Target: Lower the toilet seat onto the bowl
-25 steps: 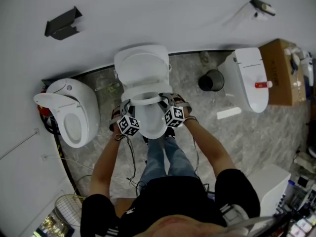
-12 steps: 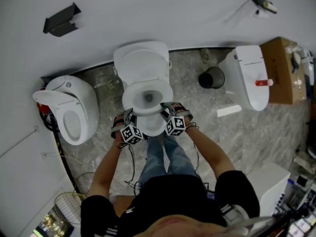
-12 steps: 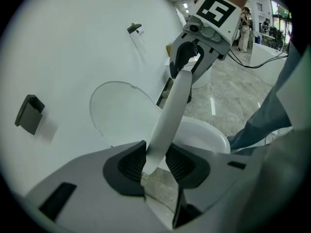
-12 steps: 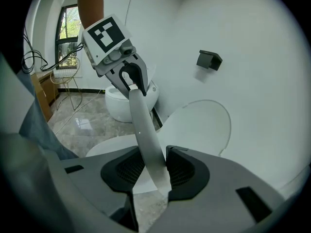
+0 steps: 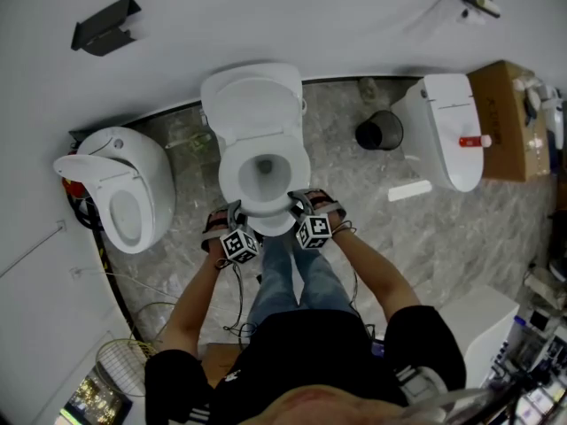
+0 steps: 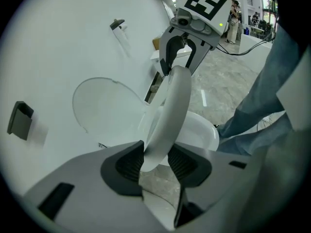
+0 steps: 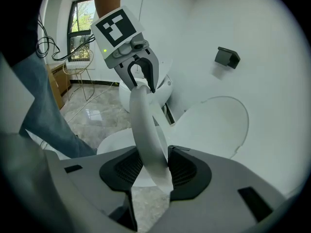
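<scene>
The white toilet seat (image 5: 266, 209) lies down over the bowl (image 5: 229, 177) of the middle toilet, with the lid (image 5: 252, 104) upright behind it. Both grippers hold the seat's front rim. My left gripper (image 5: 237, 214) is at the front left and my right gripper (image 5: 298, 202) at the front right. In the left gripper view the seat ring (image 6: 170, 110) runs between my left gripper's (image 6: 155, 163) pads, which touch it. In the right gripper view the seat (image 7: 146, 125) fills the gap of my right gripper (image 7: 154, 166). Both pairs of jaws are opening.
A second toilet (image 5: 124, 197) stands at the left and a third white one (image 5: 447, 131) at the right. A black bin (image 5: 379, 131) and a cardboard box (image 5: 505, 122) sit near the right one. The person's legs (image 5: 292, 277) stand just before the bowl. Cables trail on the floor.
The seat has swung down from half raised to lying over the bowl. Both grippers came down and towards the person with its front rim.
</scene>
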`<state>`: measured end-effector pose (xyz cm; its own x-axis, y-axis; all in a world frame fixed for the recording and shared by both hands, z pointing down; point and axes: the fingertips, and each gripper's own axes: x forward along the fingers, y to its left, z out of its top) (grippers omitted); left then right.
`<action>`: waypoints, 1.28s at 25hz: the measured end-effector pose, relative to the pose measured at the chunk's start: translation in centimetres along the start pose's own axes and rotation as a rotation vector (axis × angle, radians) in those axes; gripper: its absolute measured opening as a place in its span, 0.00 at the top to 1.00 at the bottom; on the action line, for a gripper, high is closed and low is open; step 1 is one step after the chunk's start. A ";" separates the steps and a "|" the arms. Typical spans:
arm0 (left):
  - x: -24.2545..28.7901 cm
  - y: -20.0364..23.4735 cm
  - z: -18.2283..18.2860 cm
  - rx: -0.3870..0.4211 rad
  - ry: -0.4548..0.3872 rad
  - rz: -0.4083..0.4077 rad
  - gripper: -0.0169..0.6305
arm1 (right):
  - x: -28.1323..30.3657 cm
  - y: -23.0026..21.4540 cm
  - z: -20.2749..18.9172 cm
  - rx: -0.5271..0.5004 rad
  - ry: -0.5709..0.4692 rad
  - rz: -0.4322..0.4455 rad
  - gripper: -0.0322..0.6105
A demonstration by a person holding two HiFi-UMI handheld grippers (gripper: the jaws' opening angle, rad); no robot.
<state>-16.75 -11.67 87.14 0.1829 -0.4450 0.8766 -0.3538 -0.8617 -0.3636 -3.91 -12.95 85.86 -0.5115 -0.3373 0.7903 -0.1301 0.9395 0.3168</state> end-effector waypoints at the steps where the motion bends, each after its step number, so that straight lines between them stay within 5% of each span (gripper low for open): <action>1: 0.2 -0.6 -0.2 0.012 0.002 -0.003 0.73 | 0.2 0.5 -0.2 -0.007 0.006 0.007 0.68; 12: 1.5 -5.4 -1.8 0.096 0.037 -0.068 0.70 | 1.9 6.1 -2.5 -0.085 0.066 0.112 0.64; 25: 3.2 -8.7 -2.9 0.194 0.051 -0.128 0.67 | 2.0 9.0 -3.5 -0.104 0.149 0.064 0.62; 28: 3.5 -9.5 -3.3 0.210 0.060 -0.144 0.66 | 0.5 9.9 -4.8 0.007 0.167 0.030 0.63; 32: 4.2 -10.6 -3.9 0.230 0.077 -0.158 0.65 | -1.4 10.7 -7.3 0.493 0.167 0.022 0.63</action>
<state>-15.86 -3.49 95.88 0.1460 -0.2887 0.9462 -0.1073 -0.9555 -0.2749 1.64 -2.86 91.98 -0.3819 -0.2840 0.8795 -0.5260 0.8492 0.0458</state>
